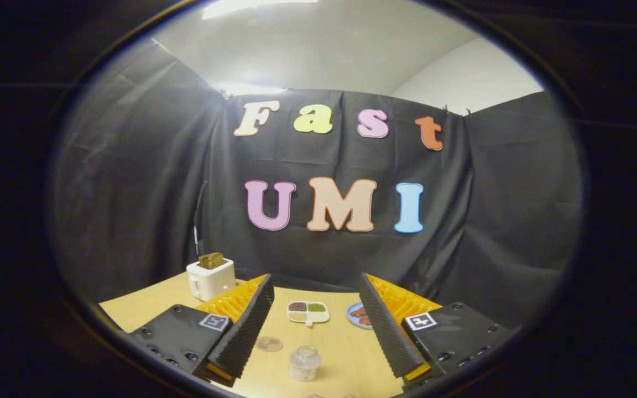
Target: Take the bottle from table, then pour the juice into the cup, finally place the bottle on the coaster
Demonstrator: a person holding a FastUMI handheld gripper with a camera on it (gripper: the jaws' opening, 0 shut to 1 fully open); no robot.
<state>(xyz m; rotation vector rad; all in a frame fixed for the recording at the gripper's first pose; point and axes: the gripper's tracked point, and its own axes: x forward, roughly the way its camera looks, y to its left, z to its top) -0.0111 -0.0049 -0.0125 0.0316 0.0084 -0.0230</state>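
**Cup ahead between open fingers; bottle barely showing**

The gripper [316, 326] is released, its ribbed black fingers [246, 326] spread wide, holding nothing. At the near table edge a sliver, perhaps the bottle, can't be confirmed. Just ahead between the fingers stands the small clear plastic cup [304, 362]; slightly beyond, leftward, lies the round translucent coaster [269, 344] on the pale wooden table [346, 348]

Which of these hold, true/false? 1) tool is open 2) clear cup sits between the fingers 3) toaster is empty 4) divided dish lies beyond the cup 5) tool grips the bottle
1) True: the tool is open.
2) True: the clear cup stands on the table between the fingers.
3) False: bread sticks up from the toaster.
4) True: the divided dish lies beyond the cup.
5) False: both fingers are bare, gripping nothing.
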